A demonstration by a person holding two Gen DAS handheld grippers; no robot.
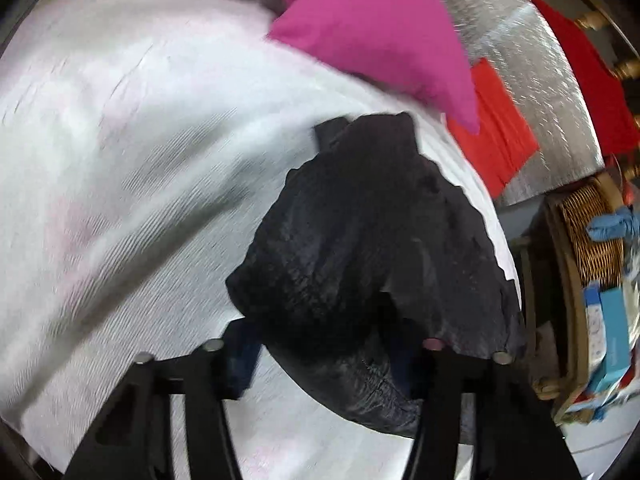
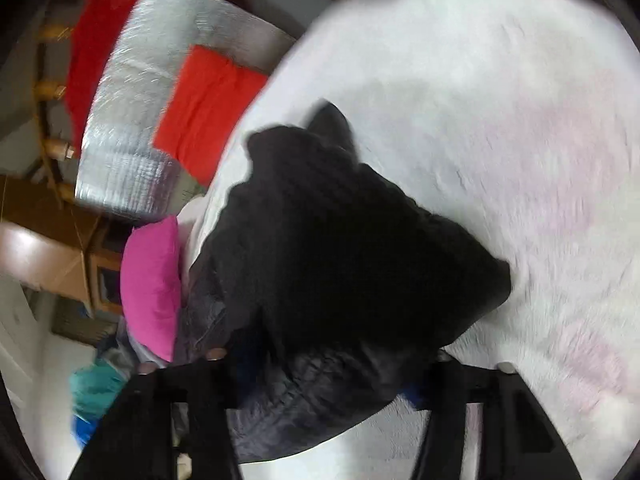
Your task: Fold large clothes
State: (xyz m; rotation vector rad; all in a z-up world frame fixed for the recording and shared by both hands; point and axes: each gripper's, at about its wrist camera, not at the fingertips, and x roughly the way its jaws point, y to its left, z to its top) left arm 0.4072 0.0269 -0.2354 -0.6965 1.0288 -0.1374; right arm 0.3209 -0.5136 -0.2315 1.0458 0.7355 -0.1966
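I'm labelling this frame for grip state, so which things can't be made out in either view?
- Left wrist view: whether the left gripper pinches the black garment; cloth hides the pads.
- Right wrist view: the same for the right gripper; cloth and blur hide it.
- Both views: the garment's type; it is bunched.
- Left wrist view: basket contents, blurred, cut off.

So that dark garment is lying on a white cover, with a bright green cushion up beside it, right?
Not quite: the cushion is bright pink, not green, as the left wrist view shows. The dark garment does lie on the white cover.
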